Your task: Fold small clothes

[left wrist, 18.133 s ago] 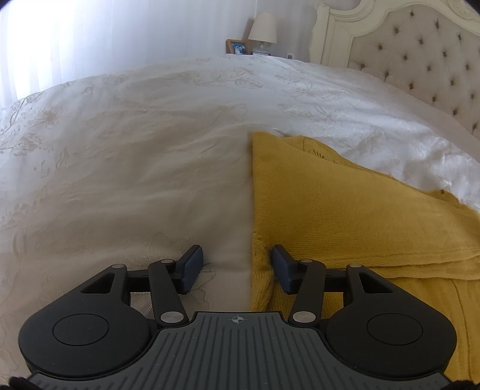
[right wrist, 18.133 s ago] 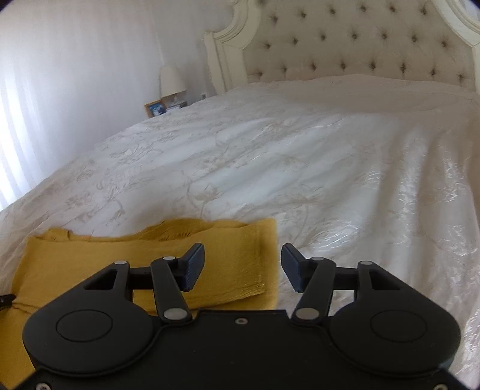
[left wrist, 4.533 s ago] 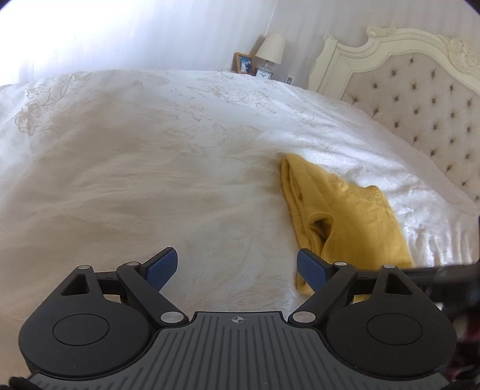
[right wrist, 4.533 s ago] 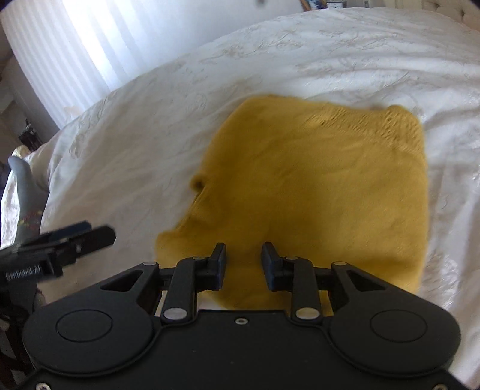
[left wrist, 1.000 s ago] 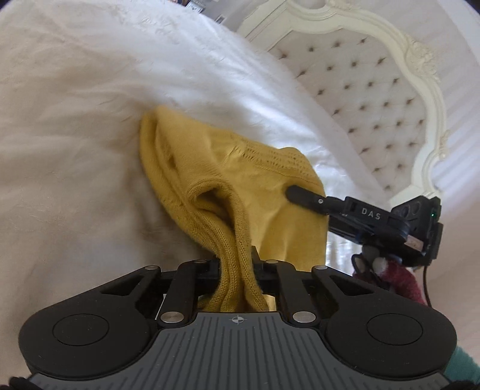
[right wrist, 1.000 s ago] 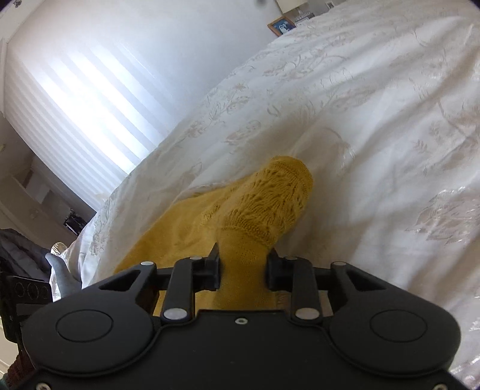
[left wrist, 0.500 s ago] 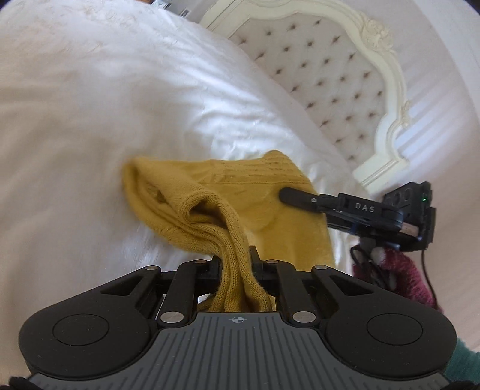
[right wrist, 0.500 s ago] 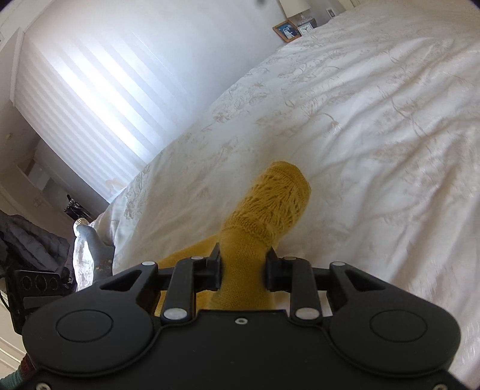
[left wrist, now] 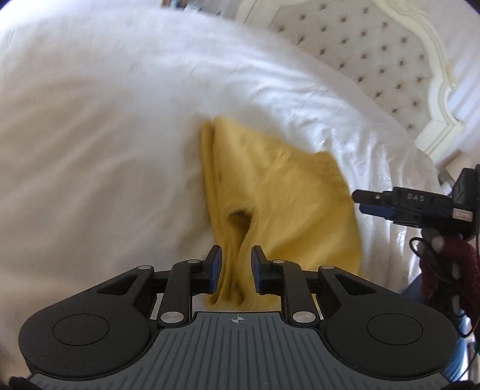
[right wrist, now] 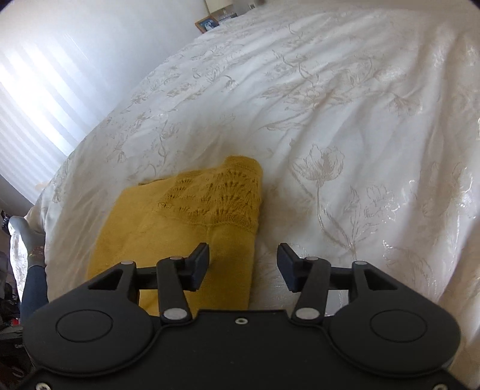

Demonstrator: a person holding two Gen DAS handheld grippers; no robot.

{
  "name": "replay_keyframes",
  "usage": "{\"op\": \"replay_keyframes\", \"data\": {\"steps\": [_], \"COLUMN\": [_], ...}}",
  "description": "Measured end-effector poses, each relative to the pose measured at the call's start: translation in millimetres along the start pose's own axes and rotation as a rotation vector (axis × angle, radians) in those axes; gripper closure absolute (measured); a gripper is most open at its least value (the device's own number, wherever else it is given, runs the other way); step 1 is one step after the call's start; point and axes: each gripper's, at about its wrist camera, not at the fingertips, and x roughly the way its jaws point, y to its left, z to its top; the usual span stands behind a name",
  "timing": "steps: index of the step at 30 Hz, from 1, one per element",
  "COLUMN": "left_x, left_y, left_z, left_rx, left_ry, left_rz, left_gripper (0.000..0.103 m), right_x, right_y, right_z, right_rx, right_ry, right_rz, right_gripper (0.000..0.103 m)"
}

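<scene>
A mustard-yellow knitted garment (left wrist: pixel 288 192) lies folded on the white embroidered bedspread (left wrist: pixel 90 135). In the blurred left wrist view a bunched fold of it rises into my left gripper (left wrist: pixel 237 267). The pads still hold that fold while the jaws are opening. In the right wrist view the garment (right wrist: pixel 180 228) lies flat with its lace-knit band (right wrist: pixel 222 198) on top. My right gripper (right wrist: pixel 243 264) hovers over the garment's right edge with its jaws opening wide and nothing pinched. The right gripper (left wrist: pixel 364 201) also shows at the right of the left wrist view.
A tufted cream headboard (left wrist: pixel 375 60) stands beyond the bed. A dark red sleeve (left wrist: pixel 444 258) carries the right gripper. A framed picture (right wrist: pixel 207 24) sits on the far nightstand, with bright blinds (right wrist: pixel 30 105) at the left. The bed's edge falls away at the left (right wrist: pixel 45 228).
My right gripper has opened and let go of the lace-knit end, which now lies flat on the garment. The left gripper has swung round with its fold, its jaws a little wider.
</scene>
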Motion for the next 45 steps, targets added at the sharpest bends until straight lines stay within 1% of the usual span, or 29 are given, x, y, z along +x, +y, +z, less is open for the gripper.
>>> {"op": "replay_keyframes", "data": {"steps": [1,3,5,6,8,9,11,12,13,14,16,17,18,19,21,24,26,28,29,31,34,35,36,37,39,41,43,44,45], "left_x": [-6.3,-8.3,2.2,10.2,27.6,36.9,53.1,62.8,67.6,73.5,83.1,82.9,79.3,78.0,73.6,74.1,77.3,79.3,80.2,80.5,79.4,78.3,76.9,74.7,68.6,59.5,47.2,41.3,35.0], "left_y": [-4.6,-19.0,-32.7,-37.2,-42.5,-45.9,-44.1,-42.9,-37.7,-30.1,-11.6,-3.7,3.6,9.3,17.1,12.6,9.2,10.4,11.3,12.0,12.4,12.2,12.0,10.8,6.3,-1.5,-12.6,-18.0,-23.2], "left_z": [0.2,6.3,14.4,20.0,28.5,33.0,35.0,36.1,34.3,31.3,26.3,23.6,21.4,20.2,19.3,19.0,19.2,19.4,20.0,21.5,25.3,26.7,27.9,28.6,28.1,25.4,22.5,21.3,20.2], "left_rx": [0.026,0.082,0.136,0.147,0.149,0.149,0.160,0.163,0.165,0.157,0.114,0.095,0.085,0.067,0.019,0.052,0.062,0.045,0.036,0.029,0.017,0.014,0.009,0.005,0.010,0.021,0.050,0.059,0.063], "left_ry": [-0.029,-0.072,-0.095,-0.100,-0.113,-0.118,-0.128,-0.130,-0.118,-0.091,-0.044,-0.041,-0.035,-0.031,-0.030,-0.029,-0.027,-0.029,-0.029,-0.025,-0.013,-0.005,0.000,0.001,0.003,-0.014,-0.044,-0.056,-0.067], "left_rz": [-0.001,-0.007,-0.009,-0.012,-0.033,-0.033,-0.004,0.023,0.067,0.117,0.165,0.189,0.222,0.215,0.190,0.209,0.218,0.214,0.211,0.209,0.210,0.208,0.204,0.200,0.185,0.193,0.212,0.224,0.235], "left_gripper": [0.081,0.072,0.071,0.071,0.071,0.071,0.071,0.071,0.071,0.071,0.071,0.070,0.066,0.064,0.063,0.062,0.061,0.060,0.059,0.058,0.051,0.045,0.037,0.033,0.013,0.006,0.005,0.000,0.000], "right_x": [-5.3,-14.5,-19.0,-19.0,-16.5,-14.8,-10.9,-10.6,-9.9,-9.2,-8.1,-7.9,-5.9,-3.2,6.0,29.7,51.7,70.6,76.3,81.0,73.5,69.1,63.8,57.3,42.2,25.8,9.6,3.4,-2.4], "right_y": [4.1,11.1,16.6,19.4,25.2,28.1,31.4,31.6,31.9,31.8,31.5,31.1,30.3,29.5,27.6,23.0,17.5,8.7,4.6,-0.2,1.0,1.6,2.6,3.7,7.2,12.2,18.8,22.3,25.4], "right_z": [0.0,-1.3,-2.0,-1.8,-3.7,-5.2,-6.6,-8.0,-8.3,-8.1,-6.0,-4.5,-2.3,0.2,6.3,16.9,21.6,23.4,24.0,25.7,27.0,27.0,26.0,26.8,24.9,20.2,14.9,11.9,8.2], "right_rx": [-0.013,-0.044,-0.079,-0.091,-0.123,-0.142,-0.168,-0.177,-0.183,-0.189,-0.199,-0.203,-0.205,-0.207,-0.209,-0.211,-0.216,-0.200,-0.190,-0.170,-0.153,-0.151,-0.149,-0.144,-0.136,-0.138,-0.148,-0.153,-0.158], "right_ry": [-0.022,-0.064,-0.096,-0.103,-0.108,-0.106,-0.103,-0.104,-0.106,-0.109,-0.114,-0.118,-0.123,-0.124,-0.120,-0.093,-0.062,-0.037,-0.039,-0.038,-0.052,-0.059,-0.065,-0.075,-0.097,-0.114,-0.124,-0.124,-0.122], "right_rz": [-0.006,-0.022,-0.037,-0.041,-0.059,-0.073,-0.094,-0.102,-0.110,-0.116,-0.125,-0.129,-0.133,-0.136,-0.144,-0.175,-0.216,-0.237,-0.239,-0.235,-0.223,-0.216,-0.207,-0.195,-0.174,-0.160,-0.157,-0.165,-0.178], "right_gripper": [0.044,0.039,0.036,0.034,0.033,0.029,0.027,0.027,0.027,0.027,0.026,0.025,0.023,0.023,0.022,0.022,0.021,0.014,0.010,0.007,0.007,0.006,0.006,0.005,0.000,0.001,0.001,0.001,0.001]}}
